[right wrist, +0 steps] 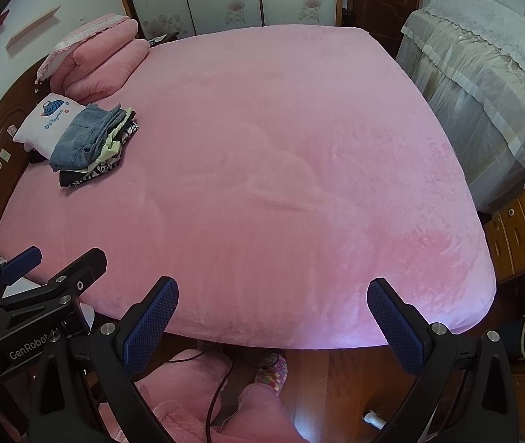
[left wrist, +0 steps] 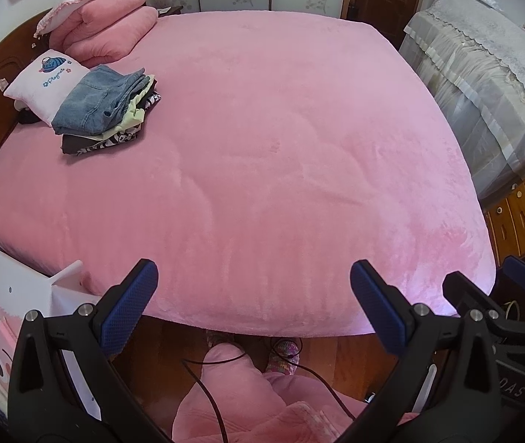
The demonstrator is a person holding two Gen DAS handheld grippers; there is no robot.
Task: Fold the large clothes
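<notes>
1. I have both tongs at the foot edge of the bed (left wrist: 262, 170), held over the floor side by side. The left tongs (left wrist: 253, 295) are spread wide and hold nothing; the right tongs (right wrist: 271, 313) are spread the same and are just as bare.
2. Just below them I see my own pink-clad legs and a cable on the wood floor. No garment lies within reach here.
3. The middle of the bed, covered in pink plush, is bare of clothes.
4. The clothes sit far up and to the left: a stack (left wrist: 105, 105) near the headboard, jeans (right wrist: 85, 138) on top, a pale green piece and a black-and-white piece under them. The stack leans against a white pillow (left wrist: 46, 77), with pink bedding behind it.
5. As I judge it, the left tongs are the nearer pair. The jeans' long axis runs roughly from the headboard side toward mid-bed, so the reach goes forward and leftward. Whether this stack is already folded I cannot say for sure, though it looks tidy.
</notes>
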